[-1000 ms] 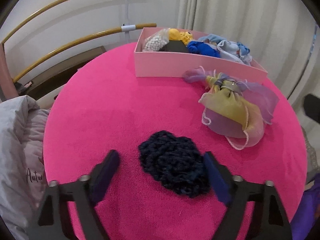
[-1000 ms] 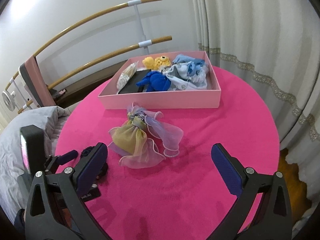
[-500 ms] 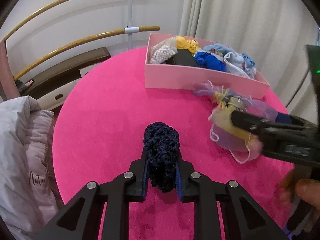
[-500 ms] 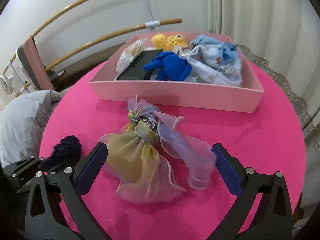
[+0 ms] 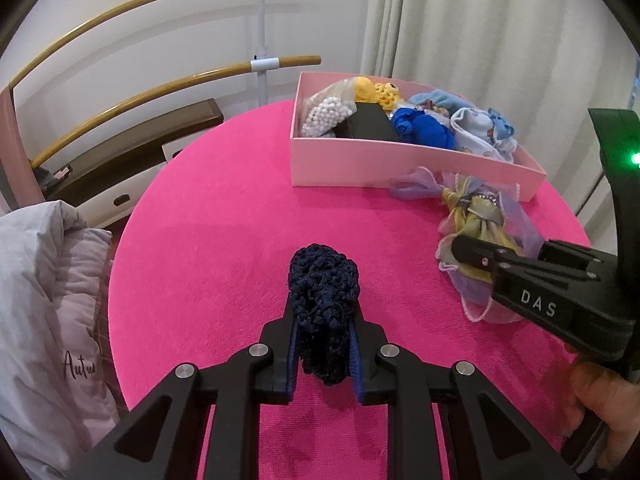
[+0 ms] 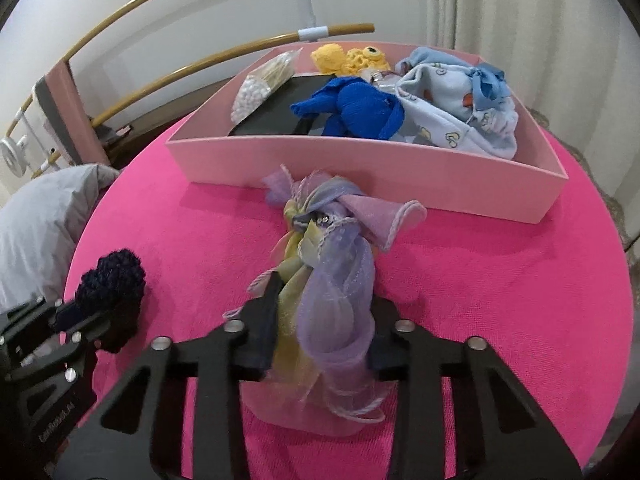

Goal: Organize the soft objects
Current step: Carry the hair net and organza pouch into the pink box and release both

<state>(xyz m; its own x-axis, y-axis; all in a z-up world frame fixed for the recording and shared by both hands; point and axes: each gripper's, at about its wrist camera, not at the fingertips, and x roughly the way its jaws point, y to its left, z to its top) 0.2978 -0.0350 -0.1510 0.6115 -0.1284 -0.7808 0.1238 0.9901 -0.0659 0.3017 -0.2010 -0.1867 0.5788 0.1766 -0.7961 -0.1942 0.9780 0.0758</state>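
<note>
**Both grippers clamped on soft items on the pink table**

The left gripper (image 5: 324, 344) is seen closed on a dark navy crocheted piece (image 5: 325, 304), which is squeezed between the blue pads and bulges upward and forward out of them. The piece is held low over the round pink-covered table (image 5: 208, 248), near its front-left part; whether it is touching the cloth cannot be told.

The right gripper (image 6: 320, 336) is being closed around a sheer organza pouch (image 6: 324, 304) in yellow and lilac, and the fabric is already pinched and bunched between the two fingers. The tied neck of the pouch, with a small sparkling band, is pointed toward the pink box (image 6: 360, 168), and its frilled top is laid just beside the box's front wall. The lower end of the pouch is spread on the table beneath the gripper. In the left wrist view part of a hand (image 5: 600, 404) is seen on the right gripper's handle.

Inside the box several soft things are gathered: a bag of white beads (image 6: 260, 88) at the left, a yellow knitted toy (image 6: 348, 58) at the back, a blue knitted figure (image 6: 352, 110) in the middle over a black item (image 6: 272, 118), and a pale blue printed cloth bundle (image 6: 456, 108) at the right.

Grey bedding (image 5: 40, 304) is seen left of the table, with curved wooden rails (image 5: 140, 4) behind it and a curtain (image 5: 480, 20) at the back right.
</note>
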